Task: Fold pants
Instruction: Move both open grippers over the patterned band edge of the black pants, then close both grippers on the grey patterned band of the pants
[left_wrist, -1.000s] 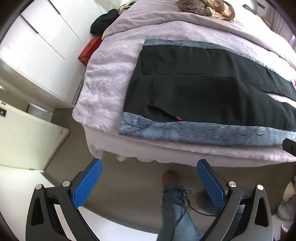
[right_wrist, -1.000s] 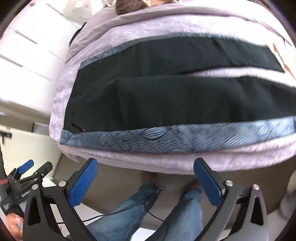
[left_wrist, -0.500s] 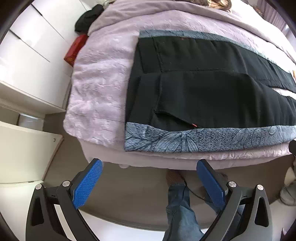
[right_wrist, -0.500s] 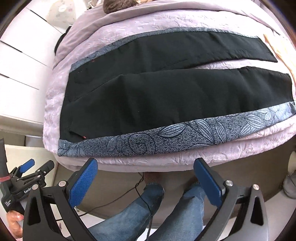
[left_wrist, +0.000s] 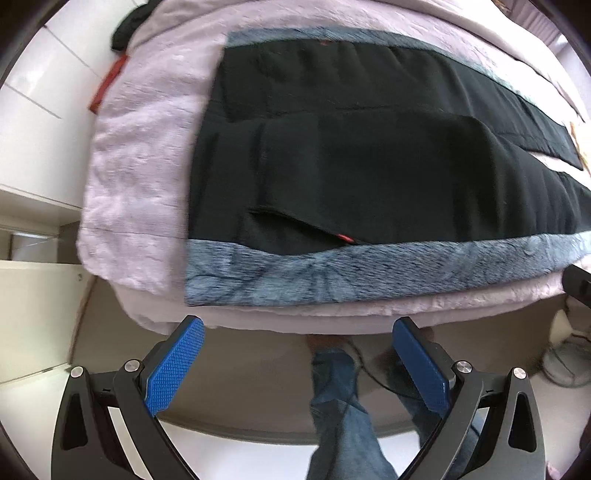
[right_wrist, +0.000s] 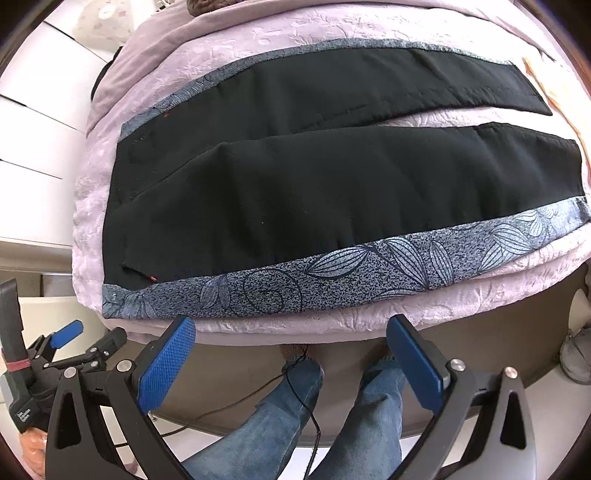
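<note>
Black pants (left_wrist: 369, 166) lie flat on a grey-blue patterned cloth (left_wrist: 332, 273) on the bed, waist to the left, both legs running right. In the right wrist view the pants (right_wrist: 332, 192) show whole, the two legs split apart toward the right. My left gripper (left_wrist: 297, 328) is open and empty, above the floor just short of the bed's near edge, near the waist end. My right gripper (right_wrist: 291, 326) is open and empty, also just short of the bed edge, in front of the near leg. The left gripper also shows in the right wrist view (right_wrist: 86, 341) at lower left.
The bed has a lilac quilted cover (left_wrist: 140, 177). White cabinets (left_wrist: 33, 110) stand at the left. A red box (left_wrist: 109, 86) and dark clothing (left_wrist: 129, 26) lie beside the bed's far left. The person's jeans legs (right_wrist: 295, 413) and a cable are below on the floor.
Both grippers have moved up and in toward the bed; the pants fill more of each view. Both stay open and empty.
</note>
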